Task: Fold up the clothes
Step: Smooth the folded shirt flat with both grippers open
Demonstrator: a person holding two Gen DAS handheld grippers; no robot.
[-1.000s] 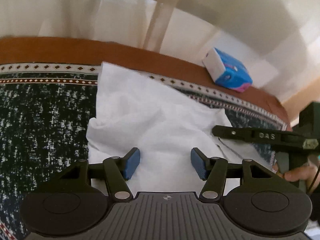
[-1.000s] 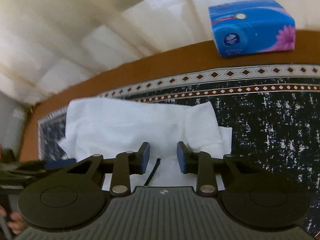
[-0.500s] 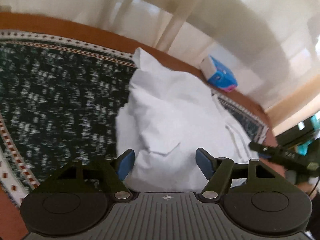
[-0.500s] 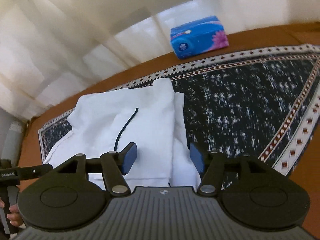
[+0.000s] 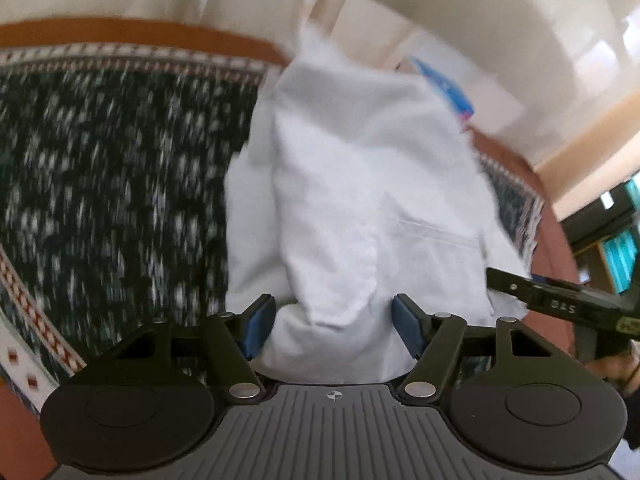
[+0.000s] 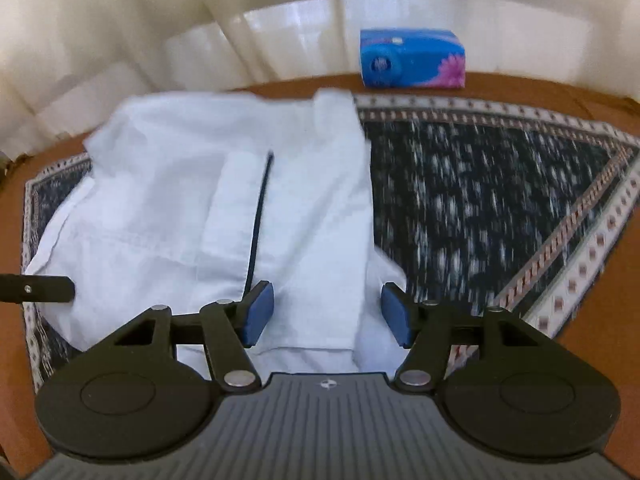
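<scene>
White garment (image 6: 208,216): partly folded, on patterned cloth (image 6: 480,200) towards desk (image 6: 520,84) left end. Left gripper (image 5: 334,324), right gripper (image 6: 327,316): jaws spread, holding nothing. Advice: pinch near hem corners together, fold evenly. Tissue box (image 6: 412,58): far edge.

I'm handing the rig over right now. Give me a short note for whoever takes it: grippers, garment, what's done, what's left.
Left gripper: open, holds nothing, white garment edge lies between its fingers.
Right gripper: open, holds nothing, over the garment's near edge.
Garment lies partly folded on the patterned cloth, dark cord on top; tissue box at the table's far edge.
Done: sides look folded in.
Left: likely the final folds and smoothing.
</scene>
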